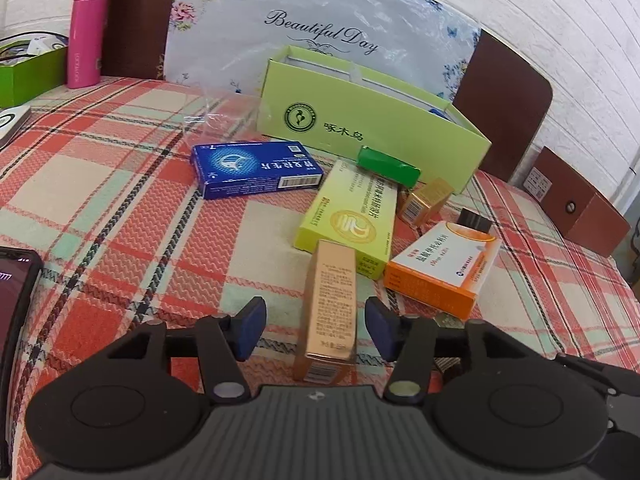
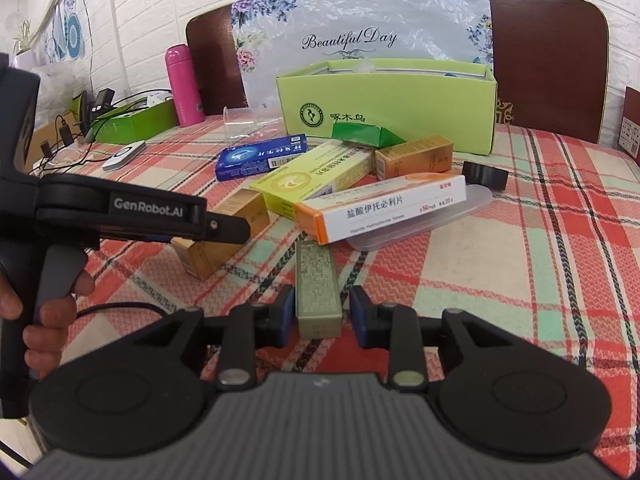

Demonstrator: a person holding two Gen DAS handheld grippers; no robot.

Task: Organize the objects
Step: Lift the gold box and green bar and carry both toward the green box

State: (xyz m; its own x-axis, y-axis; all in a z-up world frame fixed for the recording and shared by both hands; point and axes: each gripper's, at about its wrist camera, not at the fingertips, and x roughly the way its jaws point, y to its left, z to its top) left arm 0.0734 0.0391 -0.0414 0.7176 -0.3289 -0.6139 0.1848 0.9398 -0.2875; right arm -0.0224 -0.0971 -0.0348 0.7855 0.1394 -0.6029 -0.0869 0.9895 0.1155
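Small boxes lie scattered on the plaid tablecloth in front of an open light-green storage box. My left gripper is open, its pads on either side of a long gold box without touching. My right gripper is open around the near end of a slim olive-green box, with small gaps at both pads. Beyond lie an orange-and-white box, a yellow-green box, a blue box, a small gold box and a dark-green box.
A black tape roll and a clear plastic lid lie right of the pile. A pink bottle, a green tray with cables, and a phone are at the left. Brown chair backs stand behind.
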